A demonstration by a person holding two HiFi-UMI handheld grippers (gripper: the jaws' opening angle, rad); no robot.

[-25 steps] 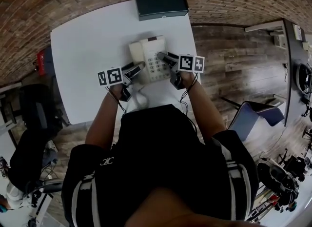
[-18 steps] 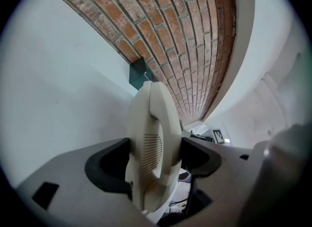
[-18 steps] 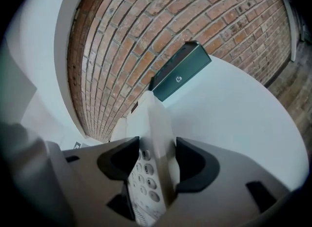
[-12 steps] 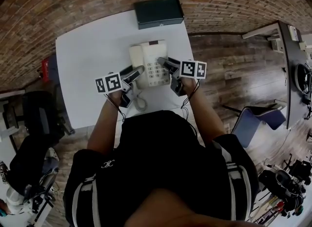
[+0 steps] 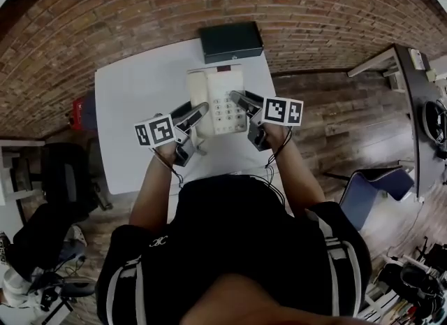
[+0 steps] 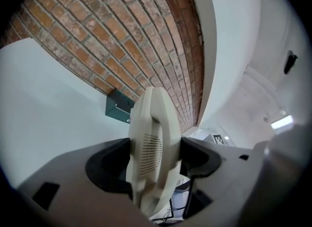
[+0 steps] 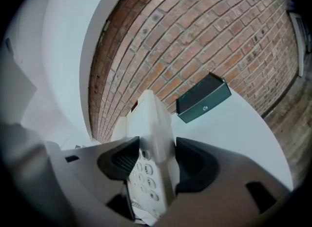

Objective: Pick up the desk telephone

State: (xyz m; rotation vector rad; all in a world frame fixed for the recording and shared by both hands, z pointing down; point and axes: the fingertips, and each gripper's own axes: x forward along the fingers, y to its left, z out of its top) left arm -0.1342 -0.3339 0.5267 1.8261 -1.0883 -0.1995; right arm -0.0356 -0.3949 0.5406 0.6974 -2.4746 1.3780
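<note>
The desk telephone is cream plastic. Its handset lies along its left side, with a slotted grille at one end, and a block of pale number keys is on its right half. It is over the white table, just on the near side of the dark green box. I cannot tell whether its base is clear of the tabletop.

A black chair stands well left of the box and below it in the head view. A brick wall runs behind the box. Nothing lies between the box and the phone.

The left gripper comes in from the near left of the box, its jaws closed against both faces of the handset. The right gripper is near the box's right end, its jaws pinching the phone's right edge beside the keys.
</note>
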